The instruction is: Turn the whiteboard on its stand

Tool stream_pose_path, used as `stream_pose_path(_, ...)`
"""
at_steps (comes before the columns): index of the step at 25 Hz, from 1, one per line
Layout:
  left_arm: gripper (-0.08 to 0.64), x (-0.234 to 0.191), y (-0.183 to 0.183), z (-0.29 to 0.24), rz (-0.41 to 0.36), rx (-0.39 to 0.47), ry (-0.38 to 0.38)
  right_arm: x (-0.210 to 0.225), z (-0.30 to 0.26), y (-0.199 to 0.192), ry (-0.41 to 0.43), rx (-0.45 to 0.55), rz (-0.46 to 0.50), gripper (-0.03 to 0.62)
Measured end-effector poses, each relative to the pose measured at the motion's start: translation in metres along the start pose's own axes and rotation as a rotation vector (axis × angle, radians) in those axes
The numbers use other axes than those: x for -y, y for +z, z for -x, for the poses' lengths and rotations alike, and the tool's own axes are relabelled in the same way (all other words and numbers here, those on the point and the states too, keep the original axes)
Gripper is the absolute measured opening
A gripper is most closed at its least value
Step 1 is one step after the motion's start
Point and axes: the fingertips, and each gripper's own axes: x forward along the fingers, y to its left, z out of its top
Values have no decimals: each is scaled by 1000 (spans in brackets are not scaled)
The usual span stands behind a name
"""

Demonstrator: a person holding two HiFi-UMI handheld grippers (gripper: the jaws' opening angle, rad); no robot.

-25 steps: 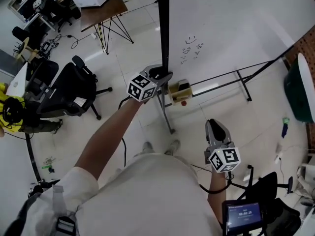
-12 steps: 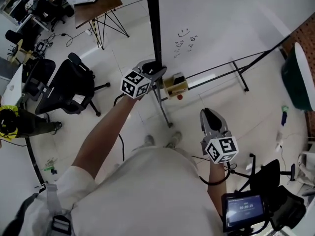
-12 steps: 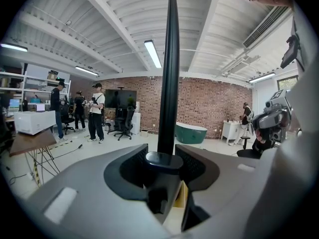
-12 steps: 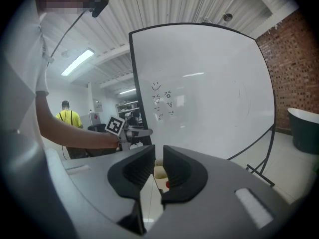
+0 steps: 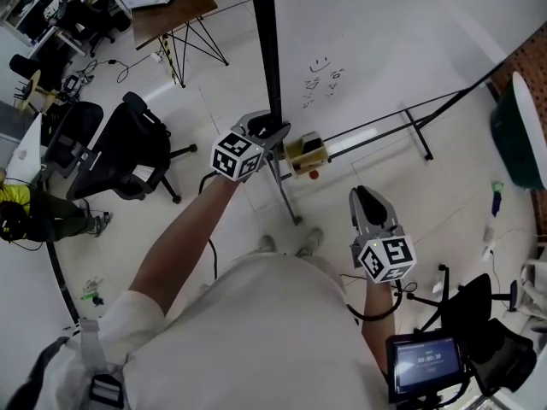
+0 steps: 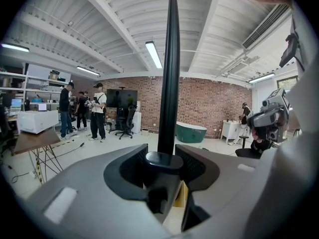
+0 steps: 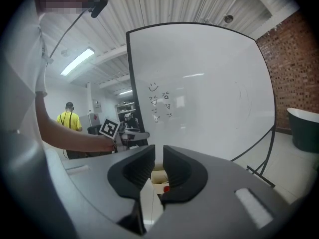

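- Gripping the whiteboard's black edge frame [image 6: 170,73], the left claw [image 6: 160,156] has both pads pressed on it, one from each side, and the frame rises straight up out of the jaws.
- In the head view the left claw [image 5: 272,129] sits low on that same frame [image 5: 267,49], at the end of an outstretched bare arm.
- The right claw [image 7: 159,158] holds nothing; its jaws stand nearly together with only a slim gap between them.
- The right claw [image 5: 369,196] hangs well apart from the board, close in front of the person's body, and points at the board's white face.
- The whiteboard [image 5: 402,41] stands upright on its stand [image 5: 285,190] on the pale floor [image 5: 222,101], seen almost edge-on from above.
- Small scribbles [image 7: 159,101], a smiley among them, sit near the board's gripped edge.
- A yellow box [image 5: 308,154] rests on the stand just beside the left claw.
- A black office chair [image 5: 128,156] stands on the floor to the left, near a wooden tabletop [image 5: 175,11] on trestle legs.
- A green tub [image 6: 191,132] stands before a brick wall [image 6: 209,108], and several people [image 6: 97,111] stand further off.
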Motion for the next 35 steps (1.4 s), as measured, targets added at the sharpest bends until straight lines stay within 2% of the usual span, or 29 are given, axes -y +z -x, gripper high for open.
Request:
stream_pose_path(10, 187, 3, -3, 27, 5, -2, 3, -24, -6, -2, 7, 6, -11, 55)
stream_pose_path(16, 187, 6, 0, 35, 15, 9, 20, -36, -7, -13, 38, -22, -15, 55)
stream_pose_path(29, 184, 12, 7, 67, 23, 4, 53, -62, 2, -10, 92, -36, -17, 55)
stream_pose_path(35, 181, 12, 13, 65, 30, -2, 92, -51, 10, -9, 129, -51, -16, 55)
